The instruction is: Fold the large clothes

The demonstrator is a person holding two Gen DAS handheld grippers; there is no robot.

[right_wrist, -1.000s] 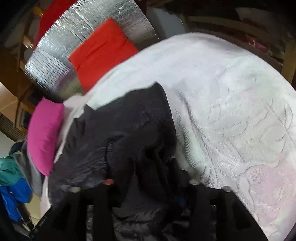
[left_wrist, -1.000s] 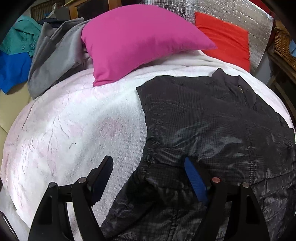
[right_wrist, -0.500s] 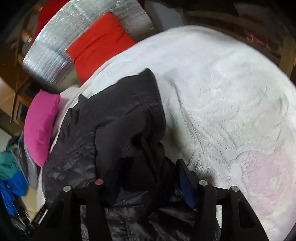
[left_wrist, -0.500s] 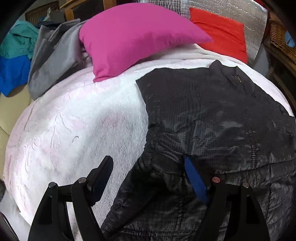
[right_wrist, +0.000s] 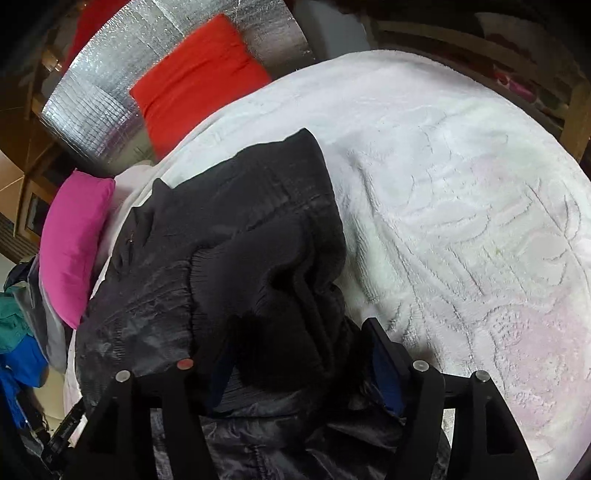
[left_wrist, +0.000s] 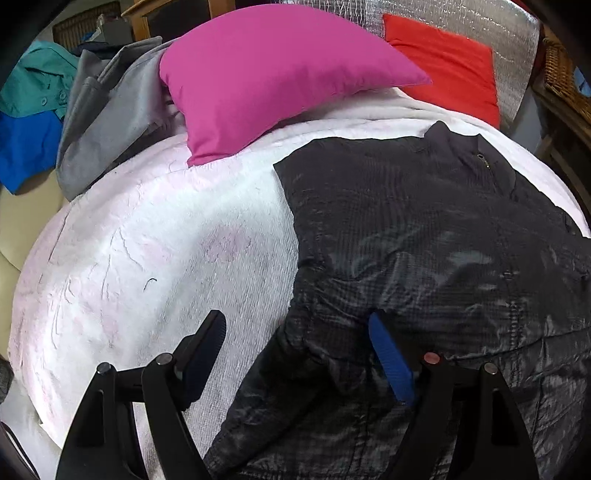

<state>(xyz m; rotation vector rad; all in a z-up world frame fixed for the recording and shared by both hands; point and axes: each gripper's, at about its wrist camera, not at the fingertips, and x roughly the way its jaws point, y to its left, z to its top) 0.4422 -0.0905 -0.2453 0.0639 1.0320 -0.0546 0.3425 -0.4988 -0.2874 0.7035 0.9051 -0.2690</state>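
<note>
A black quilted jacket (left_wrist: 424, 240) lies spread on a white fleece blanket (left_wrist: 166, 240), collar toward the pillows. My left gripper (left_wrist: 295, 317) stands open over the jacket's left edge. One finger is above the blanket, the other above the dark fabric, and nothing is pinched. In the right wrist view the jacket (right_wrist: 166, 295) has a sleeve (right_wrist: 280, 280) with a knit cuff folded back onto its body. My right gripper (right_wrist: 299, 332) straddles that bunched sleeve. Its jaws are opening, and fabric lies loose between the pads and hides part of the left one.
A pink pillow (left_wrist: 277, 74) and a red cushion (left_wrist: 443, 66) lean on a silver foil mat (left_wrist: 461, 18) at the head. Grey (left_wrist: 103, 122), teal (left_wrist: 33, 85) and blue clothes pile up at the far left. A wicker basket (left_wrist: 561, 74) stands at the right. Bare blanket (right_wrist: 461, 184) stretches right of the jacket.
The right gripper's jaws narrowed on the bunched sleeve, then widened again, and it dipped slightly toward the jacket. The left gripper kept still and open.
</note>
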